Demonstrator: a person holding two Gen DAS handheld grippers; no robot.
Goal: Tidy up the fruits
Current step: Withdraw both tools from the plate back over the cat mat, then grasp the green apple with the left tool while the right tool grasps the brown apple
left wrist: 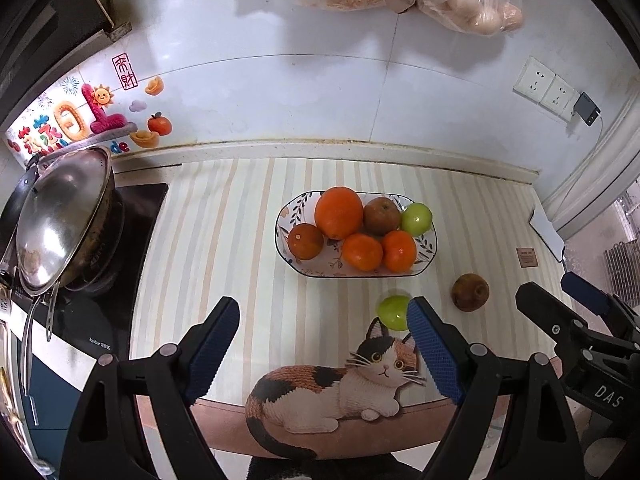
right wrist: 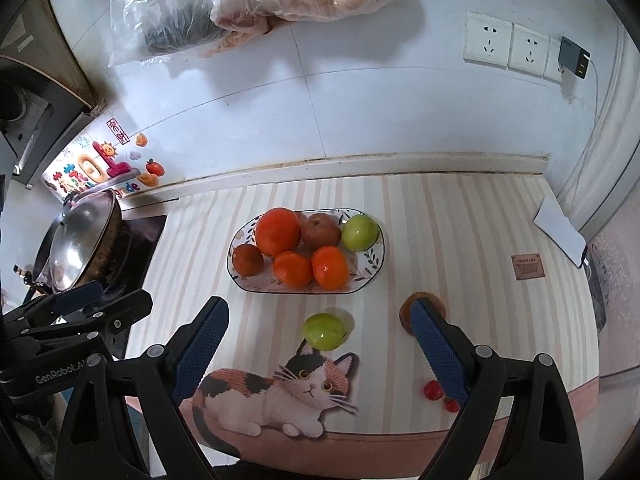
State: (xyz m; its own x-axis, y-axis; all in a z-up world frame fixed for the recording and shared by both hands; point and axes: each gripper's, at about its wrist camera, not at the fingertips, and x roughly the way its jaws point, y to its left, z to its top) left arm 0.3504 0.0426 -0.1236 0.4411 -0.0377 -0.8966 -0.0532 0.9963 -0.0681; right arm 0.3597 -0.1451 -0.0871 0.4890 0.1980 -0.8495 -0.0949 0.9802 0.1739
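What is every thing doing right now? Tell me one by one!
Plate: on the mat, holding six fruits.
Loose green apple: on the mat, outside the plate.
Loose brown fruit: on the mat, outside the plate.
Two small red fruits: on the mat, near its front edge.
Left gripper: open, empty.
Right gripper: open, empty.
Wok: tilted on the stove.

A home kitchen: at the left of the frame a steel wok with a domed metal lid (left wrist: 60,220) sits on a black glass hob (left wrist: 132,216), beside a worktop under a striped cat-print mat (left wrist: 224,240); white tiled wall (left wrist: 300,92) with white wall sockets (left wrist: 546,86) at the right.
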